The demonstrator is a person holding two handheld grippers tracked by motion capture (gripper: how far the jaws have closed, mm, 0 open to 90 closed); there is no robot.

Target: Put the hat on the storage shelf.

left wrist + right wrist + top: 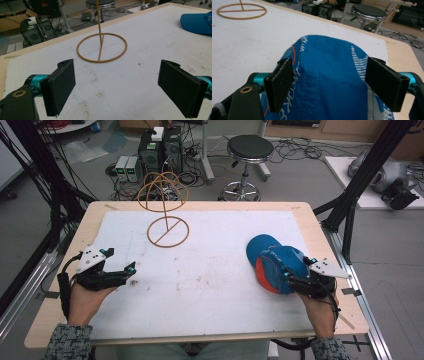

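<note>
A blue cap [272, 260] with an orange and white panel lies on the right of the white mat [210, 285]. My right gripper [296, 268] stands open at the cap's near side. In the right gripper view its jaws straddle the cap [327, 82], one on each side of the crown, spread wide. A tan wire stand [168, 231] with a ring base and looped top stands at the back left of the mat. My left gripper [120, 260] hovers open over the mat's left part with nothing between its jaws. It faces the stand [101, 47], which is well ahead.
The wooden table's edge [200, 205] borders the mat. Behind the table are a black stool [250, 150], computer cases [160, 150] and floor cables. A black frame post [350, 210] rises at the table's right rear corner.
</note>
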